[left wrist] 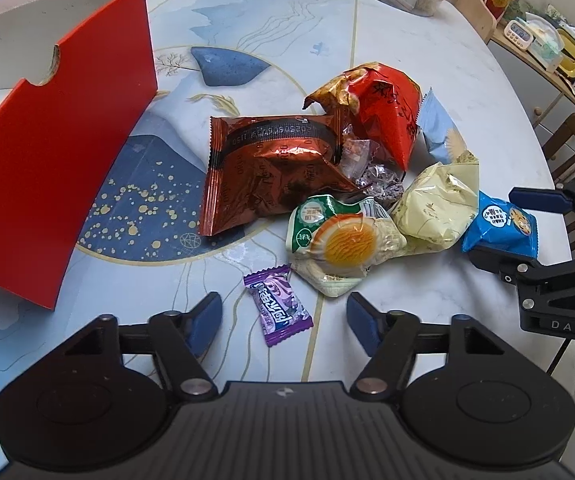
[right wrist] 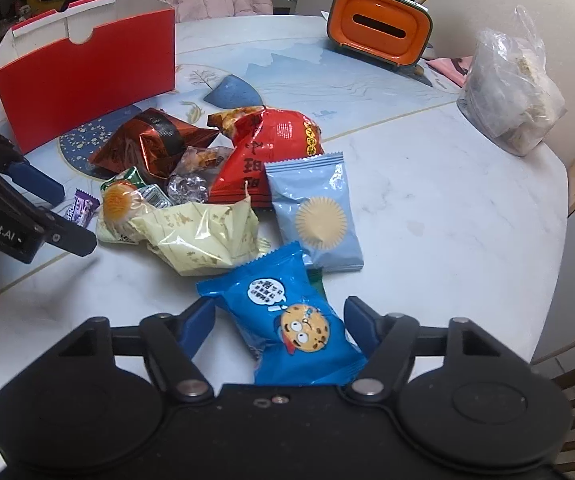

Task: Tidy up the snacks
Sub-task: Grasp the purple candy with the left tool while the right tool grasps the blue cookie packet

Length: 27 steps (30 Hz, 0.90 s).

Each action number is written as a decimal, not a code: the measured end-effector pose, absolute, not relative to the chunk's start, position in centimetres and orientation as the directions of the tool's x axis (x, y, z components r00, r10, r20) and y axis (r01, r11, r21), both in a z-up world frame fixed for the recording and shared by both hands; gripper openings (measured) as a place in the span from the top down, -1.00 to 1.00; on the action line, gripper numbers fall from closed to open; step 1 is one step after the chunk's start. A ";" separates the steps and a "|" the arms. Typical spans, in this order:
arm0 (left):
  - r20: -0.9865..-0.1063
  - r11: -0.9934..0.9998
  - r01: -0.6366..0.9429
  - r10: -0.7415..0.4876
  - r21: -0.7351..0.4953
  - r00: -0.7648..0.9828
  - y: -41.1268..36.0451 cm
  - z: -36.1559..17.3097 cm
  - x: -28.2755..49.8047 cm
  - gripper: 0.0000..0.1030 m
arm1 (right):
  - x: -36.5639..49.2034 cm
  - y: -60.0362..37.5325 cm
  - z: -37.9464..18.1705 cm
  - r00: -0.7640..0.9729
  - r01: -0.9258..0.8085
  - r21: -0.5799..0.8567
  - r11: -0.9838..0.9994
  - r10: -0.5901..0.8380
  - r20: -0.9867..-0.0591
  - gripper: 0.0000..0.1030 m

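Box point(left wrist: 59, 168), red card with the top open and a thumb notch cut in its rim, stands upright at the left edge of the marble table point(left wrist: 427, 80), mouth up, so it is probably where the snacks are meant to go. Left gripper point(left wrist: 283, 322) straddles the purple candy point(left wrist: 277, 304), which lies flat on the table between the blue pads with clear gaps on both sides; jaws about half open, nothing gripped yet. Likely lined up this way because the candy sits alone in front of the heap, an easy single pick. Pile in the centre: brown foil pack point(left wrist: 271, 172), red bag point(left wrist: 383, 108), egg-print pack point(left wrist: 343, 240), pale yellow pack point(right wrist: 199, 232), light blue sachet point(right wrist: 315, 208), all overlapping. Right gripper point(right wrist: 279, 322) has the blue cookie packet point(right wrist: 287, 320) between its jaws, pads touching or nearly touching its sides; whether the grip is firm cannot be told.
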State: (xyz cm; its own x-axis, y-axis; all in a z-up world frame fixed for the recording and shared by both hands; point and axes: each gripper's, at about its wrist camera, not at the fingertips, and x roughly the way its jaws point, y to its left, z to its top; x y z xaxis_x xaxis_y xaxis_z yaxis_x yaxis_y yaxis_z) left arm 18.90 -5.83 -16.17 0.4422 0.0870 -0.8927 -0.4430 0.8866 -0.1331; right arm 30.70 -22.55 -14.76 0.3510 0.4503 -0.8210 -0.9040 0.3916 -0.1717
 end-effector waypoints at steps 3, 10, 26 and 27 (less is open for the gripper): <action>-0.892 0.888 -0.439 0.082 -0.137 0.445 -6.0 -16.1 18.8 -0.02 | 30.3 -22.7 -14.6 0.366 -0.897 -0.179 0.405 0.449 -0.815 -0.17; -0.898 0.897 -0.431 0.101 -0.104 0.429 -6.1 -15.9 18.9 0.45 | 28.8 -22.8 -14.4 0.409 -0.864 -0.192 0.465 0.429 -0.805 0.04; -0.888 0.900 -0.397 0.027 -0.178 0.458 -4.1 -15.4 17.9 0.68 | 25.4 -24.1 -12.4 0.498 -0.737 -0.142 0.661 0.387 -0.776 0.33; -0.887 0.902 -0.393 0.025 -0.179 0.461 -4.1 -15.2 17.7 0.68 | 25.1 -24.2 -12.2 0.500 -0.728 -0.135 0.672 0.386 -0.775 0.33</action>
